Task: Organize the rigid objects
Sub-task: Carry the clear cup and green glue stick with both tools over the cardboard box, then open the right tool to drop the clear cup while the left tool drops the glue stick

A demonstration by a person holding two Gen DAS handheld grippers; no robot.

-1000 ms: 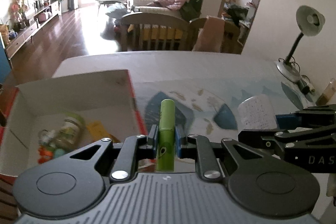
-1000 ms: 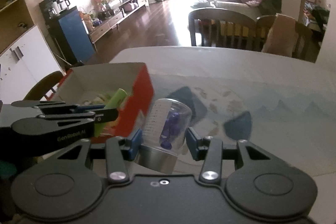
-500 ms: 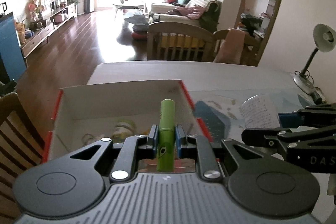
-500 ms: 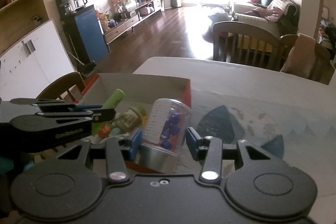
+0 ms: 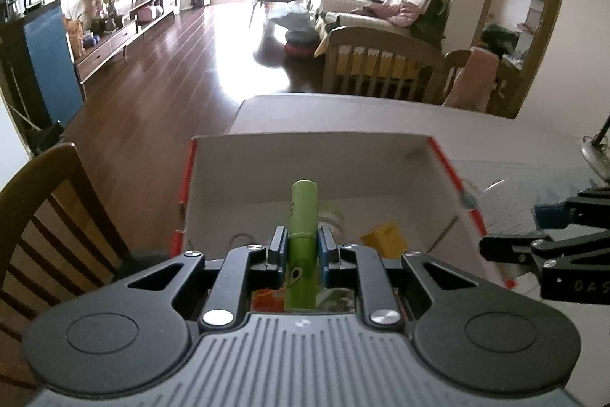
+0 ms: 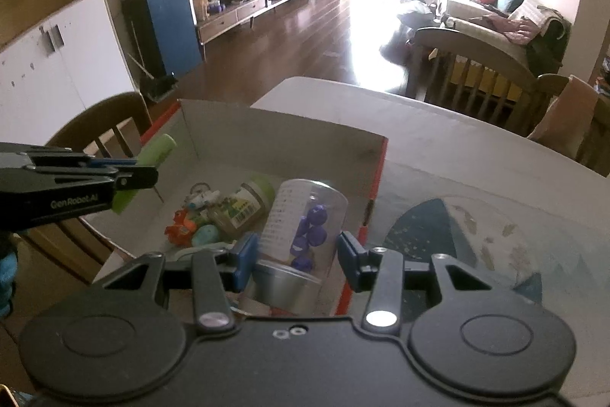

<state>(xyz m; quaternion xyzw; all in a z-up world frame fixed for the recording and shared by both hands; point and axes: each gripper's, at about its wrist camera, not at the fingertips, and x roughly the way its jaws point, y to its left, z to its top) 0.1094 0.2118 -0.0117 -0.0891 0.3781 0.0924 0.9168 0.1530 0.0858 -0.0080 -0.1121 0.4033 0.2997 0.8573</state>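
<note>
My left gripper (image 5: 302, 246) is shut on a green tube (image 5: 303, 239) and holds it above a cardboard box with red outer sides (image 5: 312, 163). The tube also shows in the right wrist view (image 6: 154, 149). My right gripper (image 6: 297, 256) is shut on a clear plastic jar with purple pieces inside (image 6: 301, 227) and holds it over the box's right side (image 6: 377, 178). Inside the box lie a glass jar with a green lid (image 6: 240, 205), an orange toy (image 6: 181, 222) and a yellow item (image 5: 381, 237).
The box sits at the left end of a table with a patterned mat (image 6: 476, 235). A wooden chair (image 5: 45, 216) stands left of the table, and more chairs (image 5: 385, 63) stand at the far side. A desk lamp base (image 5: 594, 155) is at the right.
Both grippers have moved left with their loads, from over the patterned mat to over the box. The box's contents now show below them.
</note>
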